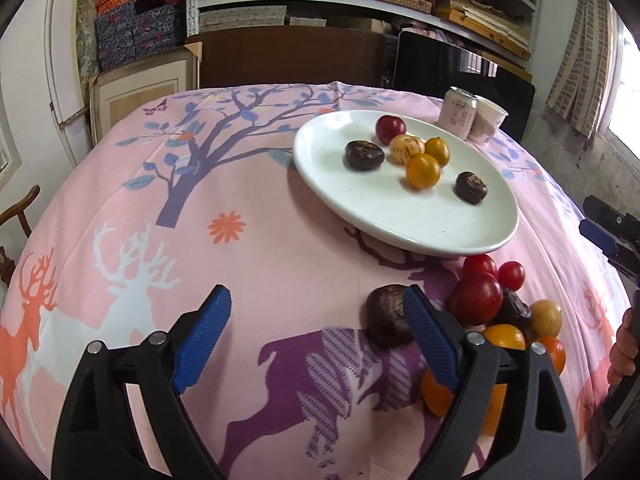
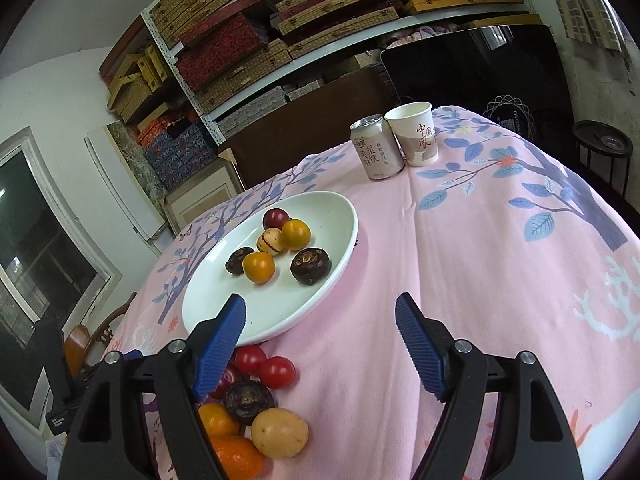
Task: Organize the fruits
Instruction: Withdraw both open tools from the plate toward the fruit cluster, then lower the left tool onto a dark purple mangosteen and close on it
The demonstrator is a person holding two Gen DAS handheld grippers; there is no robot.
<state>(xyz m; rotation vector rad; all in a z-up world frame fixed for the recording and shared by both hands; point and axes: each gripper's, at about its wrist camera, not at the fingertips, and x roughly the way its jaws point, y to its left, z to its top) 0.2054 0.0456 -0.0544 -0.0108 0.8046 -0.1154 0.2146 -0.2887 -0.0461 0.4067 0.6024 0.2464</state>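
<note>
A white plate (image 1: pixel 400 216) (image 2: pixel 276 312) on the pink deer-print cloth holds several fruits: a red plum (image 1: pixel 390 129), two dark water chestnuts (image 1: pixel 364 155), two orange-yellow fruits (image 1: pixel 423 171) and a pale striped one (image 1: pixel 406 147). Below the plate lies a loose pile (image 1: pixel 478 298) (image 2: pixel 250 400) of red tomatoes, oranges, dark chestnuts and a yellow fruit (image 2: pixel 280 432). My left gripper (image 1: pixel 316 296) is open over bare cloth; its right finger stands in front of a dark chestnut (image 1: pixel 386 316). My right gripper (image 2: pixel 320 302) is open and empty just right of the pile, near the plate's front rim.
A drink can (image 2: pixel 376 148) and a paper cup (image 2: pixel 414 134) stand at the table's far edge. Behind are a brown chair back (image 1: pixel 292 60), a black panel (image 2: pixel 480 68) and shelves of boxes. A wooden chair (image 2: pixel 92 340) sits left of the table.
</note>
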